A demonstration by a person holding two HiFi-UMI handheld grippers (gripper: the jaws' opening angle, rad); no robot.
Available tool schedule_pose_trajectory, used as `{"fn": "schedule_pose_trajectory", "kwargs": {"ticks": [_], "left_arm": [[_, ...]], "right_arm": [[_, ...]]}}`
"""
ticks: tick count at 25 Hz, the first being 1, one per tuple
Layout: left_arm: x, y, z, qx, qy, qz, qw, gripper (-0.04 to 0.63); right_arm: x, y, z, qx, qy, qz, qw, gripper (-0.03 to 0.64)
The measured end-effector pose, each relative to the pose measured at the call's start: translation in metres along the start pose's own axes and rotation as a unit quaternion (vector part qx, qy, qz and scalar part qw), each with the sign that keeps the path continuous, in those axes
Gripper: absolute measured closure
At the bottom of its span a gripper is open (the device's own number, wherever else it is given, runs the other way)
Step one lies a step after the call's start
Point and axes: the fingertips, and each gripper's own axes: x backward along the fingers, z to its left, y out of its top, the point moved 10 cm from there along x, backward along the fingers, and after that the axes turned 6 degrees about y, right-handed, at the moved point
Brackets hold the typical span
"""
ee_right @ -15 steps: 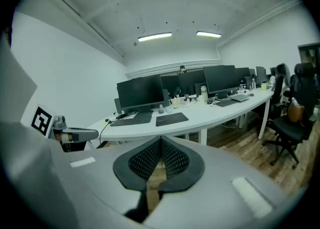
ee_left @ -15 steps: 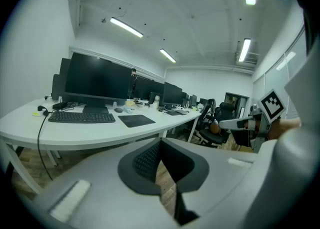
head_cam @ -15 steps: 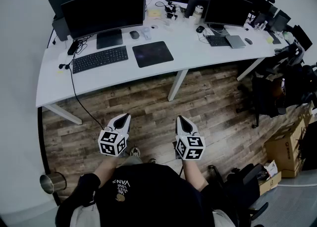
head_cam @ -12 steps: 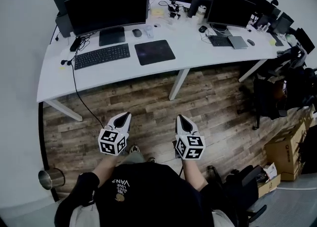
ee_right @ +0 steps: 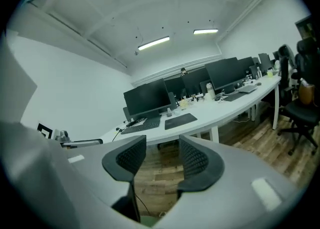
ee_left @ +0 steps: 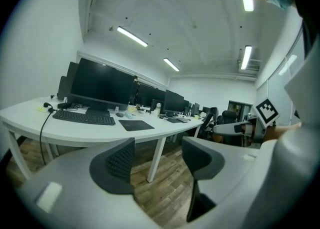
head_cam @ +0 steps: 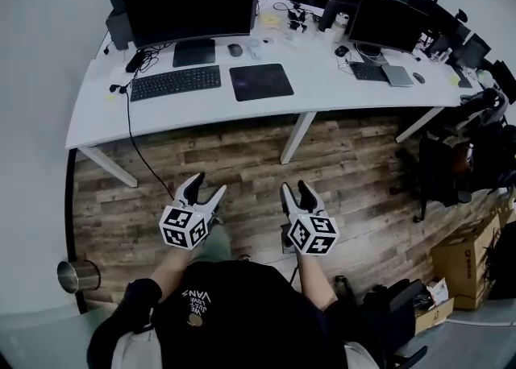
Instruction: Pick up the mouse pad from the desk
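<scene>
The dark mouse pad [head_cam: 261, 81] lay flat near the desk's [head_cam: 339, 89] front edge, just right of the keyboard [head_cam: 176, 83]. Left gripper [head_cam: 208, 184] and right gripper [head_cam: 295, 188] hung over the floor, well short of the desk, jaws wide with nothing between them. The metal bin's [head_cam: 72, 276] inside could not be made out.

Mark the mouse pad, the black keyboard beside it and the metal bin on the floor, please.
mouse pad [head_cam: 260, 81]: head view, middle of its dark top.
black keyboard [head_cam: 176, 83]: head view, centre of the key field.
metal bin [head_cam: 68, 277]: head view, its shiny side wall.
</scene>
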Motion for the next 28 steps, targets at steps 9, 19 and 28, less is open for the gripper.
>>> {"fn": "schedule_pose_trajectory", "kwargs": {"ticks": [9,19,28], "left_arm": [[-0.063,0.015,0.027,0.0,-0.01,0.013,0.9999,0.287],[-0.15,0.061,0.105,-0.014,-0.036,0.03,0.9988,0.287],[-0.21,0.089,0.18,-0.034,-0.057,0.049,0.9966,0.287]], "right_arm": [[-0.046,0.012,-0.023,-0.018,-0.034,0.015,0.999,0.391],[-0.137,0.044,-0.036,-0.043,-0.1,0.007,0.994,0.391],[-0.209,0.052,-0.038,-0.068,-0.142,-0.003,0.988,0.391]]}}
